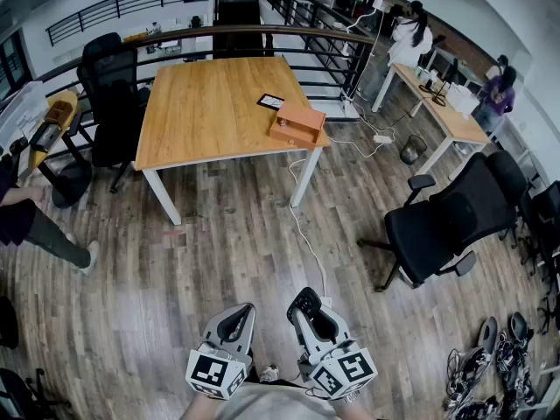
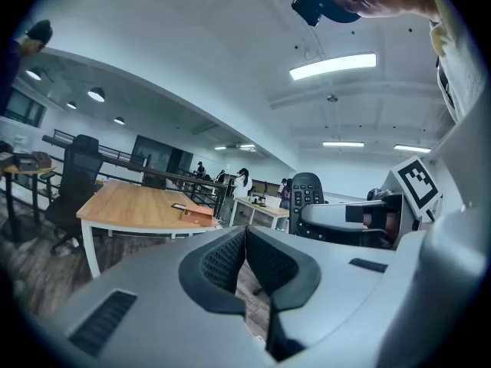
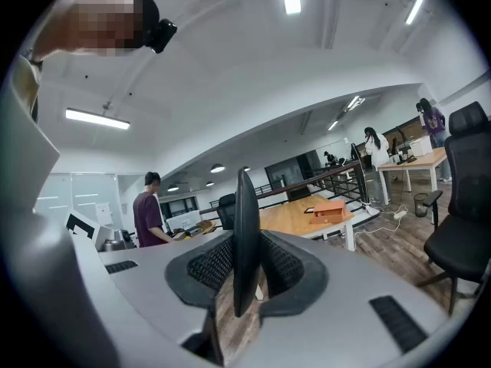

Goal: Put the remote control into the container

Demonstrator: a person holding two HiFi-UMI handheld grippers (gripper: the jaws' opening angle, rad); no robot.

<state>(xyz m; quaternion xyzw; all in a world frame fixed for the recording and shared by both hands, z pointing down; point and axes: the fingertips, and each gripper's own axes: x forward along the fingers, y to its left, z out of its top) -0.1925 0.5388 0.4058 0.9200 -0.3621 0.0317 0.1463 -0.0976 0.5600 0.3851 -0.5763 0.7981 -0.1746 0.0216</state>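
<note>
A black remote control (image 1: 304,304) stands clamped edge-on between the pads of my right gripper (image 1: 311,315); in the right gripper view it is a thin dark blade (image 3: 245,236) between the jaws. From the left gripper view its buttoned face (image 2: 307,194) shows. My left gripper (image 1: 234,322) is shut with pads touching and nothing in it (image 2: 245,244). Both grippers hang low over the wooden floor, far from the table. The container, an orange wooden box (image 1: 296,122), sits at the near right corner of the wooden table (image 1: 206,112), also in view as an orange box (image 3: 328,210) (image 2: 198,215).
A small black flat item (image 1: 270,101) lies behind the box. A white cable (image 1: 308,243) runs across the floor from the table. Black office chairs stand at right (image 1: 446,221) and left (image 1: 109,94). A person (image 1: 39,226) stands at left; a second desk (image 1: 442,112) is at right.
</note>
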